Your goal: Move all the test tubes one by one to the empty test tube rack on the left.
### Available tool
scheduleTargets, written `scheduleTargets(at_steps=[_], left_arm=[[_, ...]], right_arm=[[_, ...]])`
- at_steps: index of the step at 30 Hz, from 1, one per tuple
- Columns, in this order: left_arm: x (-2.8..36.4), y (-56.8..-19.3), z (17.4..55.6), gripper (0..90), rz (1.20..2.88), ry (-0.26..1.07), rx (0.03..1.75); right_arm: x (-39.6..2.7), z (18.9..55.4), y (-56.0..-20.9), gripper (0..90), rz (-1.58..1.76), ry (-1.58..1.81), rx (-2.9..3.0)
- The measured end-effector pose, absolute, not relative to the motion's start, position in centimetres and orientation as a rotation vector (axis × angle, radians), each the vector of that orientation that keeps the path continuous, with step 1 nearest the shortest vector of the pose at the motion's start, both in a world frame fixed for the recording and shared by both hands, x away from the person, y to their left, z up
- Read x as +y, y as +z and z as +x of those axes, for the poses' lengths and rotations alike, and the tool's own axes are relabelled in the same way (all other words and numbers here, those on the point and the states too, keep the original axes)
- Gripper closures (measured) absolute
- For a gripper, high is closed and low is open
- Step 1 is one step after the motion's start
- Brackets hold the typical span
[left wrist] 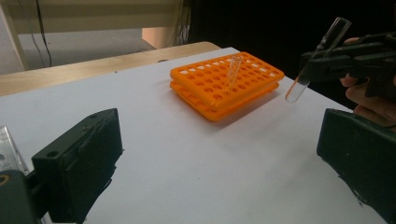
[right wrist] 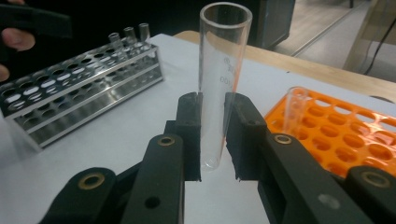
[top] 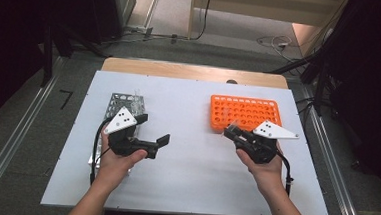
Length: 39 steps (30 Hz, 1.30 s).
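My right gripper point(right wrist: 213, 135) is shut on a clear glass test tube point(right wrist: 220, 79), held upright between its black pads. The left gripper view catches the same tube point(left wrist: 317, 58) tilted in the air just right of the orange rack point(left wrist: 226, 84). One tube point(left wrist: 232, 74) stands in that orange rack point(top: 244, 113), and shows again point(right wrist: 294, 109) beside my right jaws. My left gripper point(top: 153, 134) is open over the white board, nothing between its jaws, next to the metal rack point(top: 123, 102). The metal rack point(right wrist: 79, 93) holds three tubes point(right wrist: 128, 39) at its far end.
A white board point(top: 189, 182) covers the wooden table point(top: 190, 70), with its front part bare. Dark equipment and cables surround the table on the floor. The person's hands enter from the bottom edge.
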<state>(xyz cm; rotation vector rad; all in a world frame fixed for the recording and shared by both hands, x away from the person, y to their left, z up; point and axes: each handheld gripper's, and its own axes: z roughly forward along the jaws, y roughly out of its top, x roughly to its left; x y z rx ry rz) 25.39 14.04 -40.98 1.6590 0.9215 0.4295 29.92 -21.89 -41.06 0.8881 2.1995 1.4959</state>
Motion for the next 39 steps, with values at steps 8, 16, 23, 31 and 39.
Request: scheduleTargets(at_steps=[8,16,23,31,39], left_arm=[[12.7,-40.9,25.1,0.0,1.674,0.401,0.884],[11.3,-40.8,24.7,3.4,1.685,0.355,0.835],[9.6,-40.8,24.3,14.6,1.707,0.331,0.796],[7.8,-41.1,24.1,34.3,1.756,0.333,0.767],[6.8,-41.3,23.9,50.3,1.777,0.312,0.716]], right_arm=[[-19.9,28.6,-41.8,73.7,0.838,1.487,2.267],[-17.8,27.5,-42.5,73.8,0.766,1.475,2.332],[-16.4,26.7,-42.8,73.7,0.711,1.463,2.373],[-15.1,26.1,-43.3,73.7,0.667,1.445,2.41],[-14.2,25.8,-43.6,73.8,0.639,1.44,2.439]])
